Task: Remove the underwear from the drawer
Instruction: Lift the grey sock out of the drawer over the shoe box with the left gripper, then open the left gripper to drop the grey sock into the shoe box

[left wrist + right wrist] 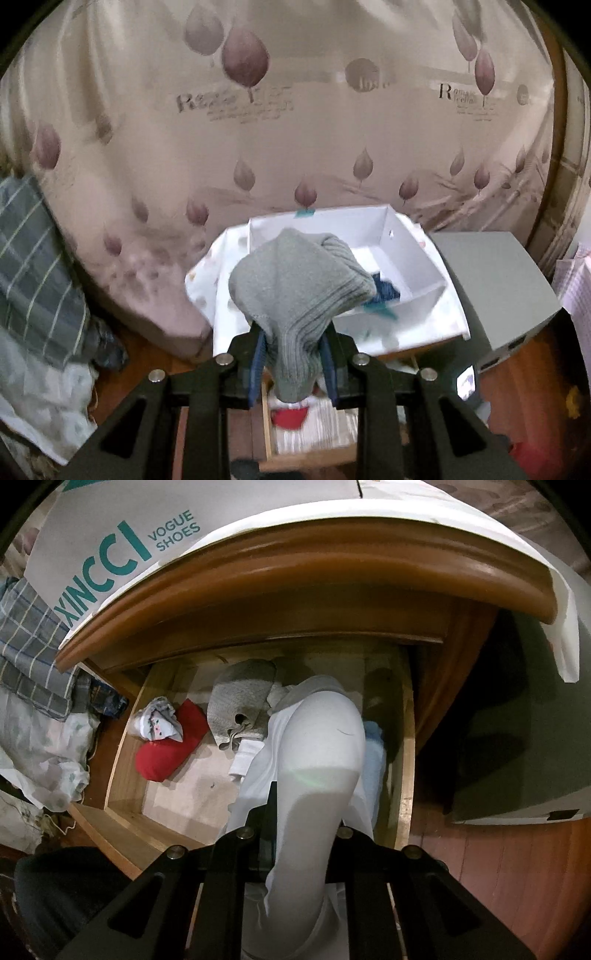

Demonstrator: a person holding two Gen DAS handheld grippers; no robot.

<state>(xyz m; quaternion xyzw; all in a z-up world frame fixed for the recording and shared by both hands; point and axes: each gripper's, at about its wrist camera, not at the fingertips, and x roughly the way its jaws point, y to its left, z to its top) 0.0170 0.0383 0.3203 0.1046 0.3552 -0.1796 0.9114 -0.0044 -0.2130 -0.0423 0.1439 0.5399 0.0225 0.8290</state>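
My left gripper (pixel 292 350) is shut on a grey ribbed knit garment (pixel 295 273), pinched between its blue pads (pixel 256 362). The garment hangs in front of an open white box (pixel 406 236) that has a dark blue item (pixel 386 290) inside. The wooden drawer (pixel 269 435) lies open below. My right gripper (pixel 299 823) is shut on a pale white garment with a grey waistband (pixel 317 731), held over the open drawer (pixel 125 768). Inside the drawer lie a grey knit piece (pixel 240 698), a red piece (pixel 170 746), a small patterned piece (pixel 159 723) and a light blue piece (pixel 375 746).
A bed with a leaf-print sheet (pixel 258 129) fills the background. Plaid fabric (pixel 33 258) lies at the left and a grey box (pixel 495 280) at the right. The nightstand's wooden top edge (pixel 295 576) overhangs the drawer, with a printed shoe box lid (pixel 110 535) on it.
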